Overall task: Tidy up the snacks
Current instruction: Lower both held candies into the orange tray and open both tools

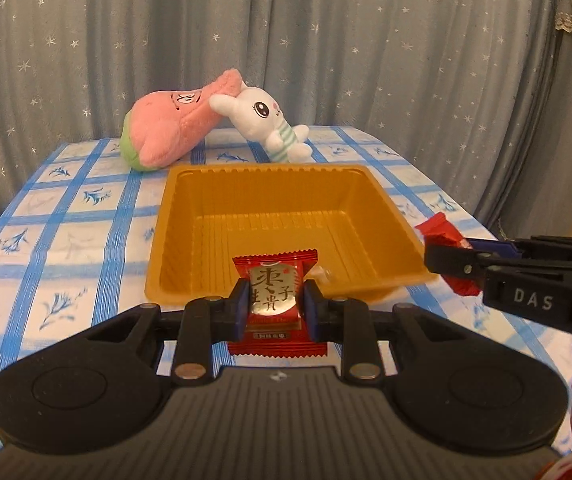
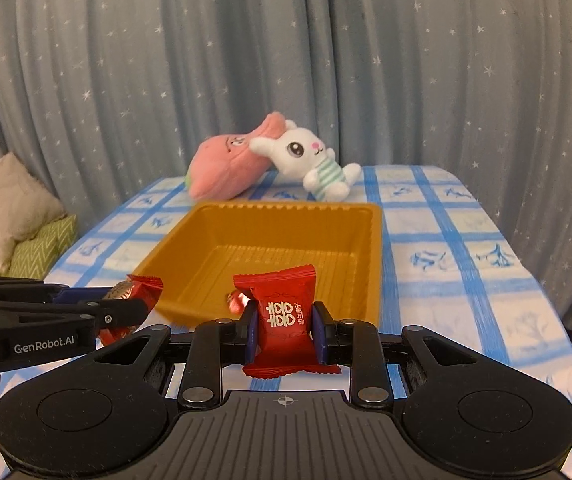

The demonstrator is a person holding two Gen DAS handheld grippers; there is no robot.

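Checked tablecloth (image 1: 66, 216) (tray (image 1: 286, 172) centered); both grippers (image 1: 274, 304) clamp candies (image 1: 276, 292).

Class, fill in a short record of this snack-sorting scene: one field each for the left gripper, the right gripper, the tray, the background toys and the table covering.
left gripper: shut on a red candy with gold label, held at the tray's near edge
right gripper: shut on a plain red candy
tray: orange plastic, nothing seen on its visible floor
toys: pink plush and white rabbit plush, touching, behind the tray
table covering: blue checked cloth
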